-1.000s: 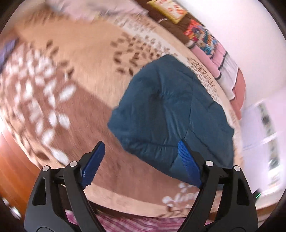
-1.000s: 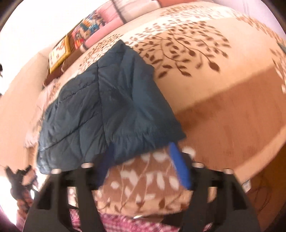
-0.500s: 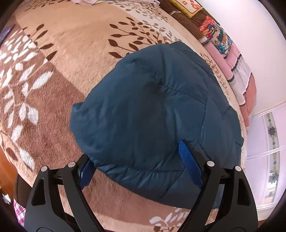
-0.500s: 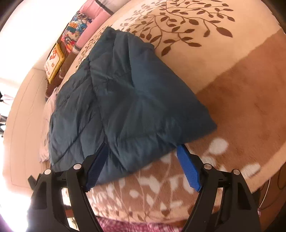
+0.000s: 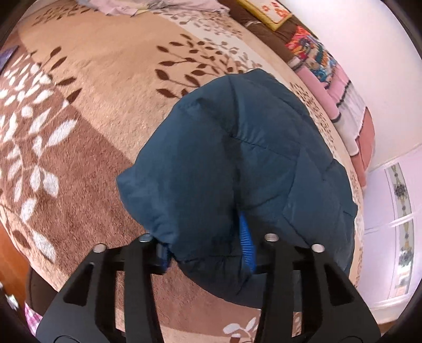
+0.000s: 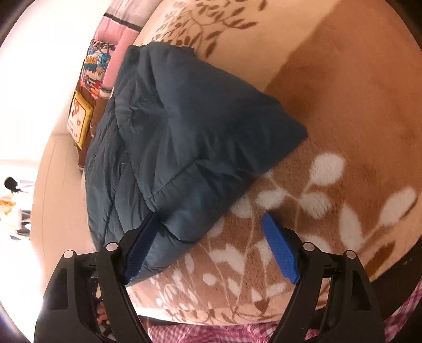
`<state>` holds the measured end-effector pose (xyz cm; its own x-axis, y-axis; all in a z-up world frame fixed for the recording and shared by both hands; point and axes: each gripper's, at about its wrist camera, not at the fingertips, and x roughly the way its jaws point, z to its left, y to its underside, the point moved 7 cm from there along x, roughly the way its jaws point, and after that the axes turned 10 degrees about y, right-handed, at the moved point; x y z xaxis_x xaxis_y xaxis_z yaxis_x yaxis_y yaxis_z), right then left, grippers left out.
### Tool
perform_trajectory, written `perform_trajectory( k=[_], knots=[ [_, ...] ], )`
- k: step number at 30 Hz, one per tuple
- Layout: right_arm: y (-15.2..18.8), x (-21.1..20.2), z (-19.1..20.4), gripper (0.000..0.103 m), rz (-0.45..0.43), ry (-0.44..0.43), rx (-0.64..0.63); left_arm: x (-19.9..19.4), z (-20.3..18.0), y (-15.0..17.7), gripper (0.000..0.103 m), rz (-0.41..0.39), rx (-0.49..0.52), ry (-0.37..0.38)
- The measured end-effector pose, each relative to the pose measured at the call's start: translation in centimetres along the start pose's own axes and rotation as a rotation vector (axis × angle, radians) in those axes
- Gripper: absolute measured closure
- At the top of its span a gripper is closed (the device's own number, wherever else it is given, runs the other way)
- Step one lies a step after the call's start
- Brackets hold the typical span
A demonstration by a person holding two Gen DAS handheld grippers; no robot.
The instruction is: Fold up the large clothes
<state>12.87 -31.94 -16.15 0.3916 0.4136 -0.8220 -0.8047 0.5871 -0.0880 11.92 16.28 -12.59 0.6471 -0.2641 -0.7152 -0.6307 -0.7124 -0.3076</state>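
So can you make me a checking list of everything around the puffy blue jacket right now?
Surface: brown and beige leaf-pattern blanket, jacket lying on it.
Job's thing: dark blue quilted jacket, already folded over, puffy.
Clutter: pale crumpled cloth at the far edge.
Grippers: left hand-held gripper has just been closing and pinches the jacket's near edge; right hand-held gripper stands open over the jacket's corner, one pad against the fabric.
Cables: nothing seen.
Surroundings: stacked colourful bedding along a white wall; pink checked fabric at the near edge.
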Motion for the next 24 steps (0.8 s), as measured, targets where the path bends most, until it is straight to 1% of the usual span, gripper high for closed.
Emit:
perform_trajectory(
  k=[2, 3, 4, 5, 6, 7, 8, 9, 10, 12, 14, 18, 21, 24],
  knots=[
    [-0.9, 0.0, 0.8, 0.023, -0.037, 0.001, -0.009, 0.4, 0.3, 0.1, 0.043, 0.001, -0.013, 0.000],
    [-1.4, 0.0, 1.2, 0.023, -0.067, -0.005, -0.012, 0.6, 0.5, 0.2, 0.041, 0.004, -0.023, 0.002],
    [-2.0, 0.1, 1.6, 0.024, -0.092, -0.007, -0.018, 0.9, 0.6, 0.2, 0.041, 0.006, -0.041, 0.010],
    [-2.3, 0.5, 2.0, 0.027, -0.098, 0.004, -0.020, 1.1, 0.7, 0.2, 0.044, 0.007, -0.055, 0.021],
    [-2.5, 0.8, 2.1, 0.036, -0.097, 0.017, -0.017, 1.1, 0.6, 0.1, 0.049, 0.004, -0.060, 0.041],
    [-2.7, 1.0, 2.3, 0.042, -0.104, 0.025, -0.022, 1.0, 0.3, 0.1, 0.062, 0.000, -0.047, 0.049],
    [-2.9, 0.9, 2.6, 0.056, -0.108, 0.016, -0.041, 0.7, -0.2, -0.1, 0.075, -0.009, -0.009, 0.055],
    [-2.9, 0.7, 2.9, 0.066, -0.111, 0.011, -0.064, 0.4, -0.6, -0.2, 0.080, -0.014, 0.022, 0.059],
    [-2.8, 0.3, 3.1, 0.070, -0.119, 0.020, -0.090, -0.1, -1.3, -0.3, 0.084, -0.021, 0.063, 0.056],
    [-3.0, -0.2, 3.9, 0.077, -0.136, 0.048, -0.144, -0.9, -2.2, -0.2, 0.087, -0.038, 0.109, 0.043],
    [-2.4, -1.1, 4.7, 0.080, -0.165, 0.094, -0.209, -1.9, -2.8, -0.2, 0.089, -0.057, 0.130, 0.041],
    [-1.1, -2.5, 5.1, 0.082, -0.178, 0.134, -0.284, -4.5, -3.3, 0.3, 0.089, -0.077, 0.183, 0.039],
    [0.5, -3.4, 4.8, 0.082, -0.172, 0.155, -0.345, -6.3, -2.3, 1.5, 0.089, -0.061, 0.225, 0.020],
    [2.3, -3.6, 3.6, 0.082, -0.150, 0.166, -0.371, -7.6, -1.0, 3.0, 0.089, -0.041, 0.230, 0.013]
  ],
)
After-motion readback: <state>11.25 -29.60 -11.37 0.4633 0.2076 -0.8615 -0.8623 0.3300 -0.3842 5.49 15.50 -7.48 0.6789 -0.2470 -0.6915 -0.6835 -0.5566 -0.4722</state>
